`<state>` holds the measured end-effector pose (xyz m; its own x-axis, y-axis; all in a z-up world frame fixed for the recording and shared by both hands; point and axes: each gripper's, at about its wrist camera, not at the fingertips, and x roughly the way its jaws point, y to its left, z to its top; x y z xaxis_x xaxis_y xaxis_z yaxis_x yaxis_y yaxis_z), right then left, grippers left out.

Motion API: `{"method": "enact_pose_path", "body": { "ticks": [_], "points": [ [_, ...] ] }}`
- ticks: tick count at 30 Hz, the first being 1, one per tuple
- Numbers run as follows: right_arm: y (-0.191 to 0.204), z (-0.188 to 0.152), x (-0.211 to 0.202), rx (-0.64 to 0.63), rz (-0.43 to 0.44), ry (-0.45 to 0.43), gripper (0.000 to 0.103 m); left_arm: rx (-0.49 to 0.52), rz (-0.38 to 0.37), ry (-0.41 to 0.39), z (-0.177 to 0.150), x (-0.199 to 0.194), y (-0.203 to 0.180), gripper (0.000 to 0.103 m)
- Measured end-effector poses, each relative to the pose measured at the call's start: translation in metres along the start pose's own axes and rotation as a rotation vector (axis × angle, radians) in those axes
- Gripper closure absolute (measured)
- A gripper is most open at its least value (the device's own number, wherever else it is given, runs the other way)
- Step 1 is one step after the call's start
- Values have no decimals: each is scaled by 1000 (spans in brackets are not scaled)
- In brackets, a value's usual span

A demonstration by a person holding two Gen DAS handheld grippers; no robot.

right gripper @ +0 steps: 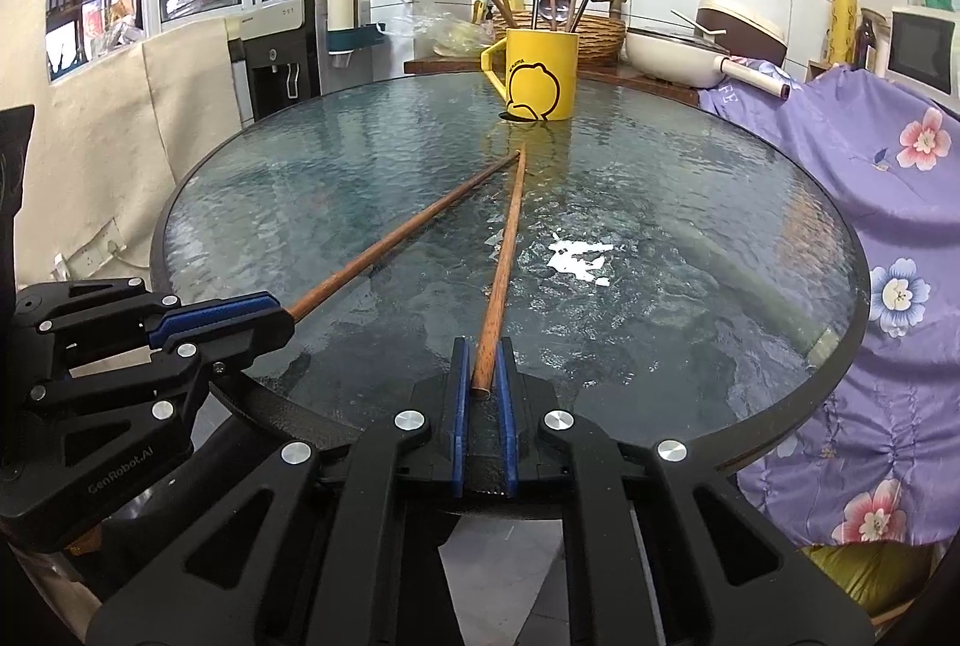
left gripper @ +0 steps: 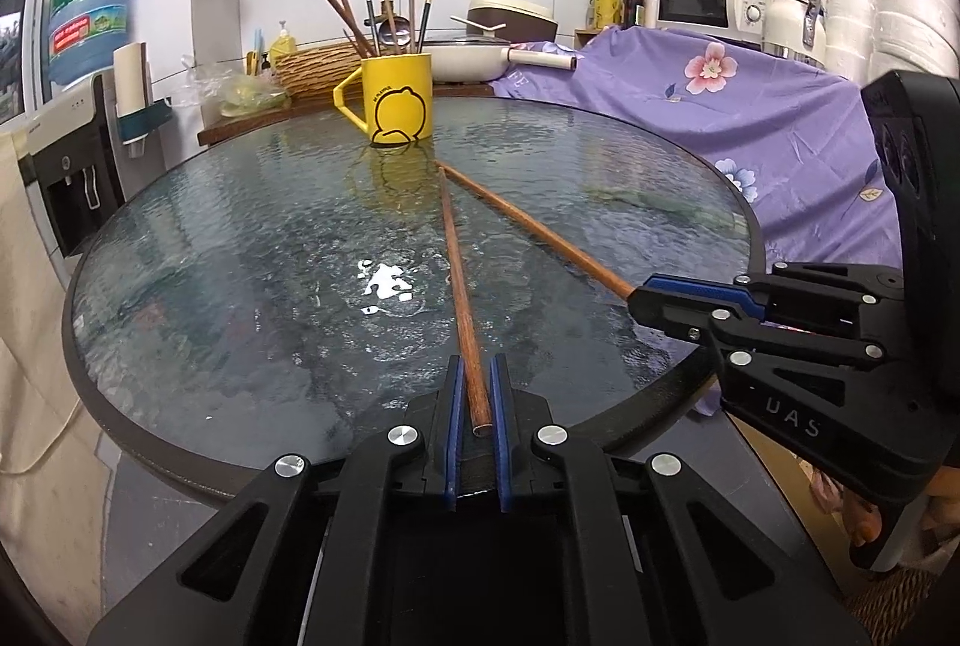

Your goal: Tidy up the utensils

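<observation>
The round glass worktop (left gripper: pixel 240 226) carries a yellow mug (left gripper: pixel 399 96) at its far side, already stocked with utensils. Two wooden chopsticks lie converging toward it. The left tongs (left gripper: pixel 477 394) are clenched on one chopstick (left gripper: pixel 457 274); the right tongs (right gripper: pixel 485 370) grip the other chopstick (right gripper: pixel 504 262). Pickup looks in hand; next, lift, tilt upright and lower both into the mug.

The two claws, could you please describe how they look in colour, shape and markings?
The left claw and the right claw look alike: matte black angular linkages with triangular cut-outs, round silver bolt heads, and narrow fingers lined with blue pads. Seen side-on, the left body reads "GenRobot.AI" and the right one "UAS". No cables or sleeves show.
</observation>
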<state>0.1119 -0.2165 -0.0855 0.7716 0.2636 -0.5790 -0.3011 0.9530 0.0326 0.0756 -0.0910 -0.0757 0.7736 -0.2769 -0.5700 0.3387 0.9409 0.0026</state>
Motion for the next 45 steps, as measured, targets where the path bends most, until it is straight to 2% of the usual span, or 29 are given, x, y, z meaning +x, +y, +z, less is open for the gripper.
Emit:
{"method": "enact_pose_path", "body": {
  "ticks": [7,16,20,23,26,32,33,35,36,45],
  "points": [
    [1,12,-20,-19,-18,-87,94,4,31,-77,11,-18,3,96],
    [2,55,-46,-70,-19,-202,94,-10,45,-243,56,-50,11,96],
    [1,75,-51,-92,-13,-245,94,-18,29,-256,71,-49,16,96],
    [1,86,-53,-103,-17,-262,94,-6,44,-265,73,-50,16,96],
    [-1,85,-51,-99,-22,-255,94,-39,33,-235,65,-47,23,96],
    [-4,75,-45,-73,-20,-218,94,-61,-14,-120,43,-34,22,95],
    [-4,75,-45,-71,-23,-218,94,-58,-14,-113,39,-33,21,93],
    [-5,75,-45,-66,-22,-217,94,-50,-28,-80,29,-28,16,73],
    [-5,75,-44,-64,-22,-218,94,-50,-33,-71,25,-27,14,70],
    [-3,70,-40,-61,-13,-207,94,-34,-13,16,-5,-10,5,69]
  ]
}}
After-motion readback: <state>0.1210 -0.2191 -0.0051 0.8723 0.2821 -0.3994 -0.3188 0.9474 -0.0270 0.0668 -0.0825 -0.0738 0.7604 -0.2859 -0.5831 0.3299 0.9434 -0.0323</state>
